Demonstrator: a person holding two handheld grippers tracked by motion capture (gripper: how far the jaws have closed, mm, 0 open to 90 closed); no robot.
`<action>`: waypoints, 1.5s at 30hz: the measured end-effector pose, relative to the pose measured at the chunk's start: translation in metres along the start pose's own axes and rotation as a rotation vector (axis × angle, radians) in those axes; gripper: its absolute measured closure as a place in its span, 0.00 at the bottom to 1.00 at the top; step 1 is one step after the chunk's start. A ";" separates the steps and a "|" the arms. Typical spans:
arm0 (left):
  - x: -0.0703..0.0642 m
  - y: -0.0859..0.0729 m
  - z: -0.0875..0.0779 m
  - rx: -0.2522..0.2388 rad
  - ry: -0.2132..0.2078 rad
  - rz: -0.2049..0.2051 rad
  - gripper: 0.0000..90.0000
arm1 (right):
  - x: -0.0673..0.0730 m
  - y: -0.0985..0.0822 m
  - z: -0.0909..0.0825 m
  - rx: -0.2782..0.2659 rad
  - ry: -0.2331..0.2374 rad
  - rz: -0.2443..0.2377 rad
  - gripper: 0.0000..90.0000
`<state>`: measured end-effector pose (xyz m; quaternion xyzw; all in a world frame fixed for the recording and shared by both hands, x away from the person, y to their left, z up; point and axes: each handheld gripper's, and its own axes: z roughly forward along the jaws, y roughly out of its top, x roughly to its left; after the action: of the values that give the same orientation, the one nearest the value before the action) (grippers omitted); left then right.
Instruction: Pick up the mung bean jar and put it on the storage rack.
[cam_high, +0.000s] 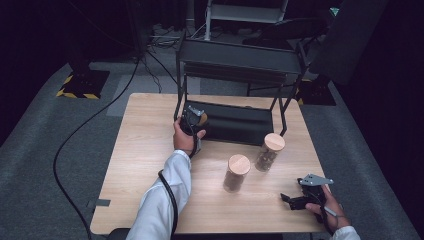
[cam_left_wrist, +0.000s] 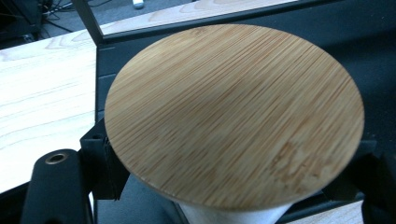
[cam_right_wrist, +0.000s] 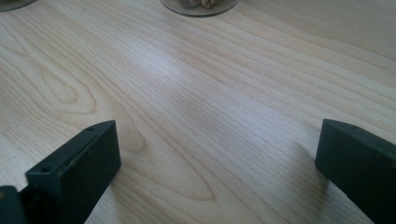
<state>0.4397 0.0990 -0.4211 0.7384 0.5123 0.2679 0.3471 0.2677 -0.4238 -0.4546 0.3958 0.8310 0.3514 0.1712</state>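
Well, pale wood table (cam_high: 150, 150) w/ 2 jars, grey carpet (cam_high: 40, 140), dark room.

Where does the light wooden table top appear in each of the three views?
High view: the wooden table top lies in the middle, under the black rack.
Left gripper view: at the left edge, behind the bamboo lid.
Right gripper view: it spreads ahead of the two jaws.
Shared landmark: the black rack, also behind the lid.

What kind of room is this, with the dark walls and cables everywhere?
Probably a lab or studio set up for recording hand work. A lone wooden table stands on grey carpet among dark curtains, cables run over the floor, and hazard-striped stand bases flank it. A person works hand-held grippers around lidded jars.
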 end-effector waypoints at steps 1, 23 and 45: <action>-0.001 0.000 0.000 -0.001 0.002 0.009 0.20 | 0.000 0.000 0.000 0.000 0.000 0.000 0.00; -0.019 -0.011 -0.021 -0.003 0.029 0.136 0.03 | 0.000 0.000 0.000 0.000 0.000 0.000 0.00; -0.019 -0.044 -0.042 -0.017 0.001 0.185 0.04 | 0.000 0.000 0.000 0.000 -0.001 0.001 0.00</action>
<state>0.3767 0.1013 -0.4301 0.7793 0.4400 0.3036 0.3269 0.2675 -0.4237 -0.4546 0.3962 0.8308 0.3513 0.1713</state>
